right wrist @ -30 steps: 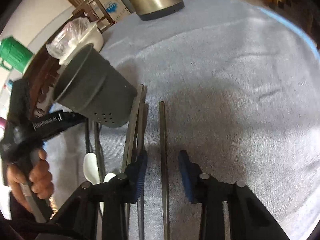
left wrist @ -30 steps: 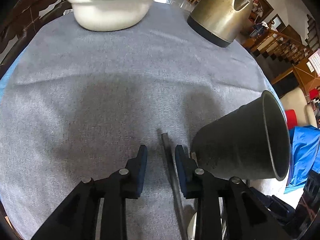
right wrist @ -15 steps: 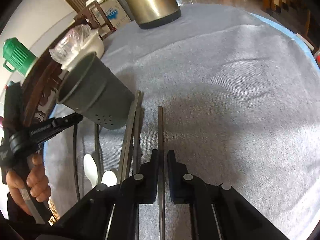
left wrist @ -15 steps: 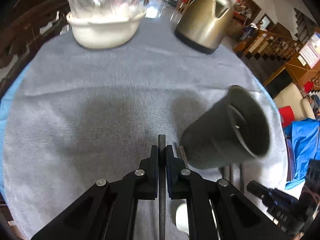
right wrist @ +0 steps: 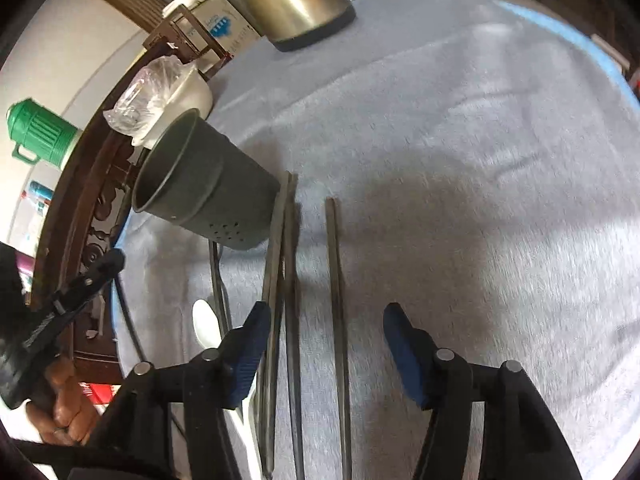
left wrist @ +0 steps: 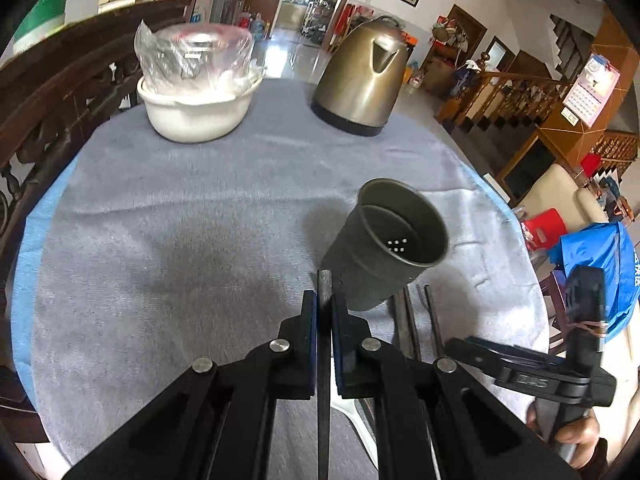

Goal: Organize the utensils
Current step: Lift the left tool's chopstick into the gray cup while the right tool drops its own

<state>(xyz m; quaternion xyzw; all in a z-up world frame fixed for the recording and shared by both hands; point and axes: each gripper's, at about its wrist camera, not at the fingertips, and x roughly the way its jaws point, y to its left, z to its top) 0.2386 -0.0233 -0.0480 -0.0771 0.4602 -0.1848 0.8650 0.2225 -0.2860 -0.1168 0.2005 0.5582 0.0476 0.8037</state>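
A dark grey perforated utensil cup (left wrist: 384, 244) (right wrist: 204, 196) stands on the grey tablecloth. My left gripper (left wrist: 324, 320) is shut on a dark chopstick (left wrist: 324, 360) and holds it raised just left of the cup. My right gripper (right wrist: 324, 344) is open above the cloth, and one dark chopstick (right wrist: 336, 300) lies between its fingers. Two or three more chopsticks (right wrist: 286, 280) lie beside the cup, also seen in the left wrist view (left wrist: 408, 328). A white spoon (right wrist: 206, 324) lies to their left.
A white bowl with a plastic-wrapped container (left wrist: 196, 92) and a metal kettle (left wrist: 364, 80) stand at the far side of the table. A carved wooden chair back (left wrist: 52, 108) runs along the left edge. A green jug (right wrist: 38, 136) is off the table.
My left gripper closed on a chopstick and lifted it beside the cup. My right gripper closed on the lone chopstick, then opened again, leaving it on the cloth.
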